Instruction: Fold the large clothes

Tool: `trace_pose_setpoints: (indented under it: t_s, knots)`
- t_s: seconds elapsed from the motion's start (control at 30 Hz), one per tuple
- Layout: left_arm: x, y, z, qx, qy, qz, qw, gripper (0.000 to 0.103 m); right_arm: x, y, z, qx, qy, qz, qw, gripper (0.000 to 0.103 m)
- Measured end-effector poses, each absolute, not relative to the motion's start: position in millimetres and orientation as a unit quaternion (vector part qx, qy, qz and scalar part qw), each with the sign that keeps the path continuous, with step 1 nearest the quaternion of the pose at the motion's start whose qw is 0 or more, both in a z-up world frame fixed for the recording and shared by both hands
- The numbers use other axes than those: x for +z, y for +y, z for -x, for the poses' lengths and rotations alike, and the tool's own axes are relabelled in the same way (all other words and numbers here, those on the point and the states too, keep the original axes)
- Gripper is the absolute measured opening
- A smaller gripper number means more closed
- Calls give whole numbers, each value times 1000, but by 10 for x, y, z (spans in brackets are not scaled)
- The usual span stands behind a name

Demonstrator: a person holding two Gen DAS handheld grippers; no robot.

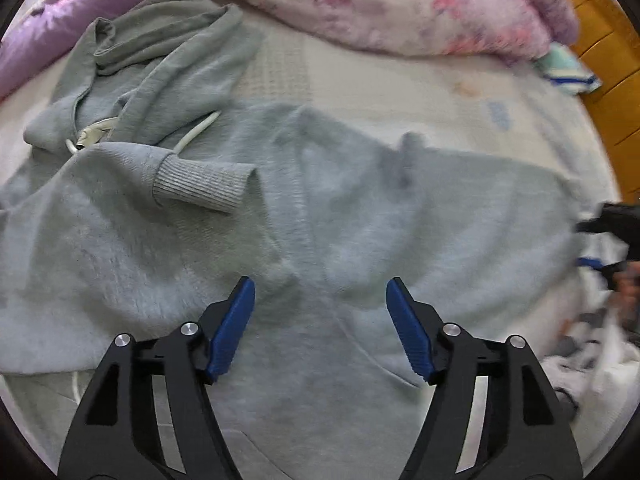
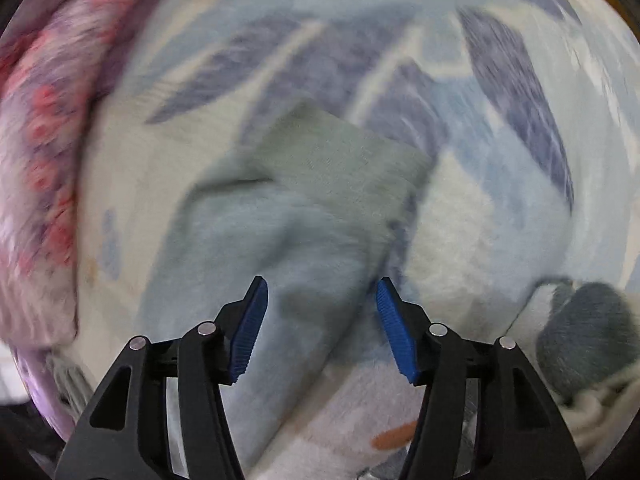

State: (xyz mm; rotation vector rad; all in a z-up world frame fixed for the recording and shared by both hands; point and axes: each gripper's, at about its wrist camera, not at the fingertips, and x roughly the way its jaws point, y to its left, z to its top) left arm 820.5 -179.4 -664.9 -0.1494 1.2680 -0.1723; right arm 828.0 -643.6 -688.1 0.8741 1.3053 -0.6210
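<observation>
A pale grey-blue hoodie [image 1: 328,208] lies spread across the bed. One sleeve is folded in, its ribbed cuff [image 1: 204,184] on the body. The hood [image 1: 160,64] and white drawstrings [image 1: 196,132] lie at the upper left. My left gripper [image 1: 320,292] is open and empty just above the hoodie's middle. My right gripper [image 2: 322,292] is open and empty over the hoodie's other sleeve [image 2: 288,248], whose ribbed cuff [image 2: 340,152] points away. The right wrist view is motion-blurred. The right gripper also shows dark at the right edge of the left wrist view [image 1: 616,236].
A pink floral quilt [image 1: 400,4] is bunched along the far side, a purple pillow [image 1: 52,28] at the far left. A blue-patterned blanket [image 2: 480,128] lies under the sleeve. A grey fuzzy item [image 2: 584,332] sits at the right. An orange wooden board [image 1: 600,40] borders the bed.
</observation>
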Motion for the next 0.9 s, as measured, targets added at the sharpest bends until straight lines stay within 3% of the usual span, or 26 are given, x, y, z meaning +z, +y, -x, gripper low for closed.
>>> trace_pose_setpoints:
  t_s: [0.07,0.13,0.2,0.27,0.43,0.6,0.77,0.9]
  knots:
    - [-6513,-1677,-8136,-86,578,91,807,77,-6883,-6460,-8264,-281,565,-390,671,54]
    - [-6417,-1509,-8081,-78,567,112,812,79,-6832,-6461,-8253,-274,541,-389,693,40]
    - [-6350,-1255,-8036,-50,562,128,816,79,-6780,-6459,-8214,-274,520,-392,707,13]
    - [-6336,-938,-7983,0,556,136,820,79,-6649,-6437,-8175,-263,494,-392,731,3]
    - [-6563,-361,-7976,107,587,120,793,79,-6153,-6172,-8105,-237,440,-339,797,2]
    - [-6968,-88,-7995,91,639,106,757,79,-5416,-5432,-8112,-180,388,-252,868,2]
    - [-6640,74,-7929,40,605,124,785,79,-4928,-4173,-8161,-74,359,-182,912,2]
    - [-6337,492,-7758,47,581,131,802,79,-4842,-3092,-8134,9,362,-159,918,2]
